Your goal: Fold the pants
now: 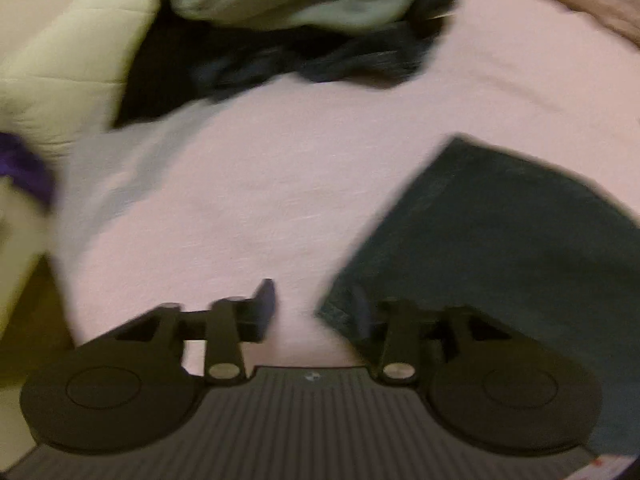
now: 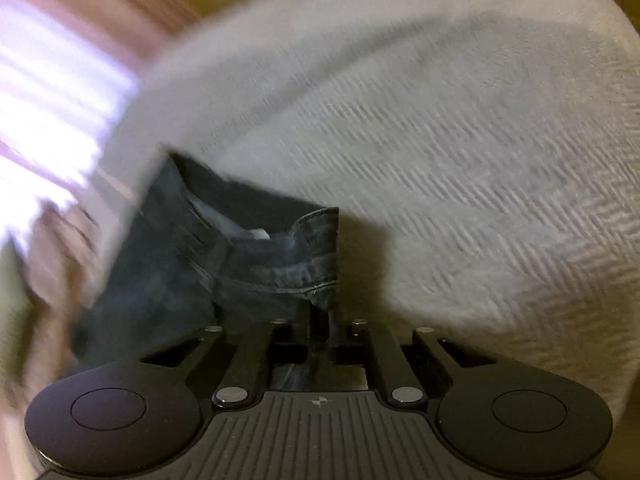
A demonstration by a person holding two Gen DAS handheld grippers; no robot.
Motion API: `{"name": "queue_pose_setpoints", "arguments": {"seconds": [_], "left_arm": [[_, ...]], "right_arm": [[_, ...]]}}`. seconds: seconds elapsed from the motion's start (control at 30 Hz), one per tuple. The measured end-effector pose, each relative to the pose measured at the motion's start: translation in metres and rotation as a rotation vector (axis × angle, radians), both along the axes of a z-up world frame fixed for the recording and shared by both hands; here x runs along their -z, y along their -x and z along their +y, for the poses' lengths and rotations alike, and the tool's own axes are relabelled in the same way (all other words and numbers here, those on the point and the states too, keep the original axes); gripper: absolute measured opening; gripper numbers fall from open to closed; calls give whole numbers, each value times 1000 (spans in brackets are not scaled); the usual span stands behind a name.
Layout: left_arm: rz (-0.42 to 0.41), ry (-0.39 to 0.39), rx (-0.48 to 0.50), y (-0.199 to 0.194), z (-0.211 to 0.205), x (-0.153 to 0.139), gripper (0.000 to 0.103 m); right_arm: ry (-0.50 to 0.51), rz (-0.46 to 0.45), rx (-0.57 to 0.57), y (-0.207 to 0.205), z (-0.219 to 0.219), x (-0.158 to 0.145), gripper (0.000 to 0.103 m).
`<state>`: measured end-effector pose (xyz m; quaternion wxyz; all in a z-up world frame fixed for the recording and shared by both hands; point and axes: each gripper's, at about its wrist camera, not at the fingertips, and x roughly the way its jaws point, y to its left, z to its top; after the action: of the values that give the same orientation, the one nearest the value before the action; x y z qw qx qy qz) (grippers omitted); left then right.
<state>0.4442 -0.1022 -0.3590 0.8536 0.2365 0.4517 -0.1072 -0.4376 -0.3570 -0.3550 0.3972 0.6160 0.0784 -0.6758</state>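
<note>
Right gripper (image 2: 320,332): fingers clamped on the waistband edge of dark jeans (image 2: 240,256), lifted against a white woven blanket (image 2: 460,152).
Left gripper (image 1: 314,312): fingers partly apart, nothing pinched; one tip over a jeans hem (image 1: 500,248) lying flat on the pink bed sheet (image 1: 248,184).
Beyond: heap of dark clothes (image 1: 320,60), pale green quilt (image 1: 80,60). All blurred.

Dim, warm indoor light in both views, and both are smeared by motion blur. In the left wrist view the bed sheet (image 1: 248,184) takes a pinkish cast and the edges bow and go soft. In the right wrist view a window (image 2: 48,92) at the left blows out to streaked white glare, and the pants (image 2: 224,256) throw a dark shadow rightwards
</note>
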Motion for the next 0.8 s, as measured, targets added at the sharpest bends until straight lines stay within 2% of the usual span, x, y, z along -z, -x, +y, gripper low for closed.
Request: {"name": "queue_pose_setpoints", "arguments": {"seconds": [0.07, 0.1, 0.13, 0.2, 0.27, 0.33, 0.4, 0.47, 0.53, 0.57, 0.6, 0.63, 0.67, 0.7, 0.8], "left_arm": [[51, 99, -51, 1, 9, -18, 40], [72, 149, -61, 4, 8, -29, 39], [102, 208, -48, 8, 5, -39, 39], [183, 328, 47, 20, -22, -52, 40], [273, 436, 182, 32, -73, -52, 45], [361, 537, 303, 44, -133, -39, 54], [442, 596, 373, 57, -188, -16, 62], [512, 580, 386, 66, -242, 18, 62], [551, 545, 368, 68, -282, 47, 57], [517, 535, 371, 69, -296, 53, 52], [476, 535, 390, 73, -305, 51, 27], [454, 533, 424, 71, -313, 48, 8], [469, 527, 450, 65, -321, 43, 7], [435, 525, 460, 59, -325, 33, 5], [203, 507, 532, 17, -343, -22, 4]], "right_arm": [[-34, 23, 22, 4, 8, -7, 12], [-19, 40, 53, 7, 15, -15, 21], [5, 44, 82, 10, 20, -22, 26], [56, 20, 131, 12, 24, -29, 35], [77, -2, 153, 9, 18, -30, 36], [82, -4, 155, 0, 4, -28, 36], [87, -14, 150, -10, -10, -24, 36], [82, -26, 151, -18, -22, -20, 36], [74, -27, 159, -21, -32, -16, 36], [66, -23, 163, -22, -35, -13, 37], [53, -14, 170, -22, -34, -13, 37], [40, -6, 180, -21, -35, -12, 37], [31, 2, 192, -21, -35, -12, 37], [26, 11, 210, -20, -35, -11, 37], [27, 22, 246, -19, -36, -13, 37]]}}
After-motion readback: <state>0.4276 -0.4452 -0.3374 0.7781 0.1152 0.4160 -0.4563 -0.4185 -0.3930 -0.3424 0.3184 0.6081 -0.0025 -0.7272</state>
